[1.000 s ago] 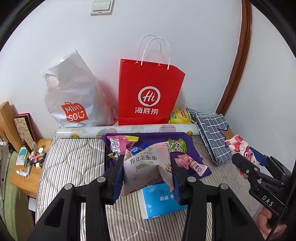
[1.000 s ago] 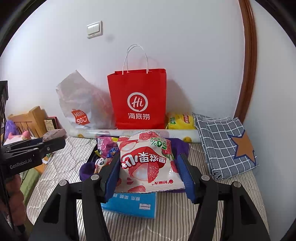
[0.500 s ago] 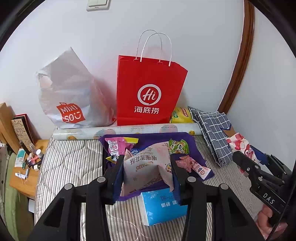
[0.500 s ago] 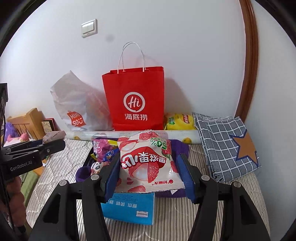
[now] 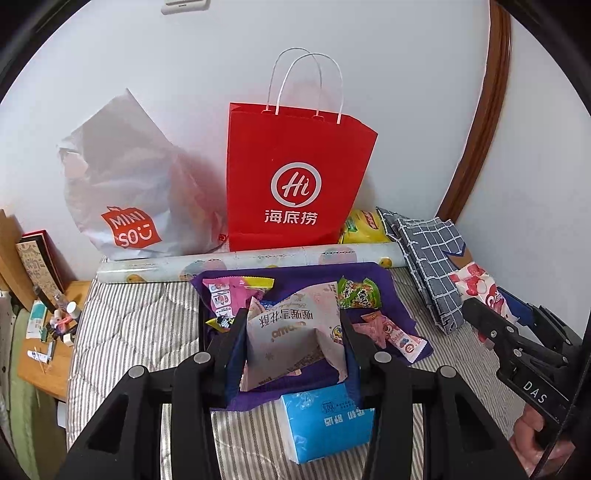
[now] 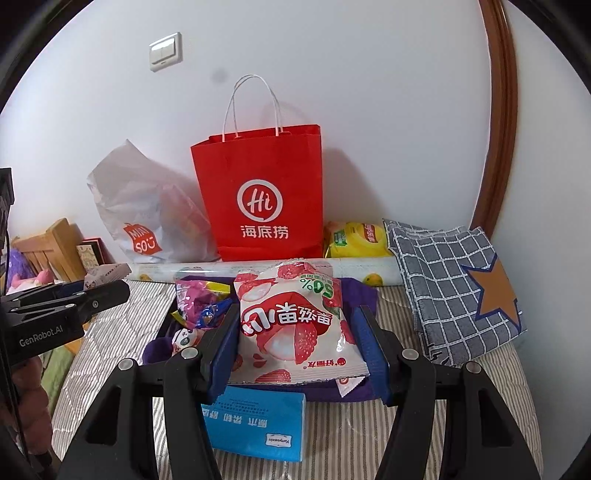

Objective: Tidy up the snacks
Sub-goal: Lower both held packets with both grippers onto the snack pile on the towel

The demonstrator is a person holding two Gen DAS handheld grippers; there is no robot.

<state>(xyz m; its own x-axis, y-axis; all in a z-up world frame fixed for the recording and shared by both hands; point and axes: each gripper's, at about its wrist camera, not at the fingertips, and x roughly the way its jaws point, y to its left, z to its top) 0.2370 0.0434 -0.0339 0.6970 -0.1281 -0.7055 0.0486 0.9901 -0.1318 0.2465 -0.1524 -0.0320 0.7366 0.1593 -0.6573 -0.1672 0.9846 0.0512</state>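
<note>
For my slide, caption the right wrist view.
Right gripper grips a strawberry snack packet above the purple bin, red paper bag behind.

A: What can't you make out?
B: The switch (image 5: 183,4) is cut by the top edge. The purple tray's (image 6: 360,291) middle hides behind the pink packet (image 6: 291,325).
A: And the tissue pack (image 5: 325,421)?
B: Its sides sit behind black arms. Bits on the side table (image 5: 55,325) are too small to tell.

A red paper bag (image 5: 295,177) and grey plastic bag (image 5: 133,188) stand against the wall (image 5: 388,55), beside folded checked cloth (image 6: 450,288).
</note>
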